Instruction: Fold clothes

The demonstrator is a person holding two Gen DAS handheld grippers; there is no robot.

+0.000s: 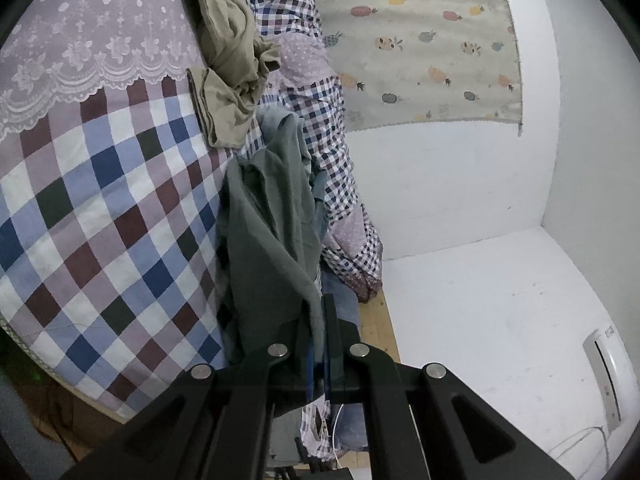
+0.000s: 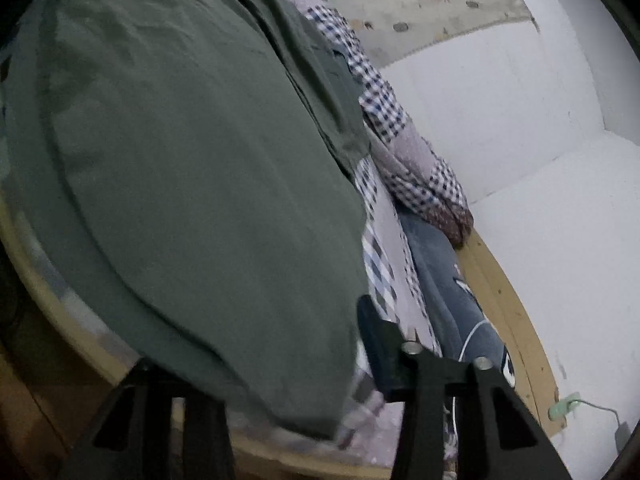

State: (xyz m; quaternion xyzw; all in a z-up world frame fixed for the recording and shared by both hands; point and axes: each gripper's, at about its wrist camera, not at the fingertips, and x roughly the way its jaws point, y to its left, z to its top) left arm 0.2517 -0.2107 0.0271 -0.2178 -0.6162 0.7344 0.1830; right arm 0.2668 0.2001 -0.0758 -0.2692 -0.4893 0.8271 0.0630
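A grey-green garment (image 1: 268, 240) hangs bunched from my left gripper (image 1: 318, 344), whose jaws are shut on its edge above the checked bed cover (image 1: 100, 216). In the right wrist view the same garment (image 2: 192, 168) spreads wide and fills the left of the frame, draped over my right gripper. Only the right finger (image 2: 380, 344) shows; the other finger is hidden under the cloth. A crumpled khaki garment (image 1: 228, 64) lies further up the bed.
A gingham quilt (image 1: 320, 128) is heaped along the bed's wall side. A blue cloth (image 2: 452, 288) lies by the wooden bed frame (image 2: 508, 304). White walls (image 1: 460, 200) stand on the right, with a fruit-print cloth (image 1: 420, 40) hung above.
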